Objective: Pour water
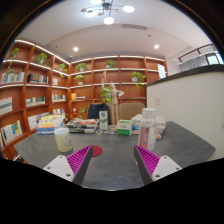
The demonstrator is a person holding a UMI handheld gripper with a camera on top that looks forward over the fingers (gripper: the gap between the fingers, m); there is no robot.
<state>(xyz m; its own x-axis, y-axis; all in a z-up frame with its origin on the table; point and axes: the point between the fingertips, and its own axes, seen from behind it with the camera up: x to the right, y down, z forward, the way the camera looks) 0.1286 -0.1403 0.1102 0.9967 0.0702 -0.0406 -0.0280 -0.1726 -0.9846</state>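
Note:
My gripper [113,163] hangs open above a dark grey table [112,150], its two fingers wide apart with magenta pads [148,161] facing inward and nothing between them. Beyond the right finger stands a clear plastic bottle [148,130] with a pale cap. Beyond the left finger stands a pale yellow cup [63,139]. A small red coaster [97,151] lies on the table just ahead of the left finger.
Boxes and small packages [88,126] crowd the far edge of the table. Wooden shelves [30,95] with books and potted plants line the walls behind. A white partition [190,100] rises on the right.

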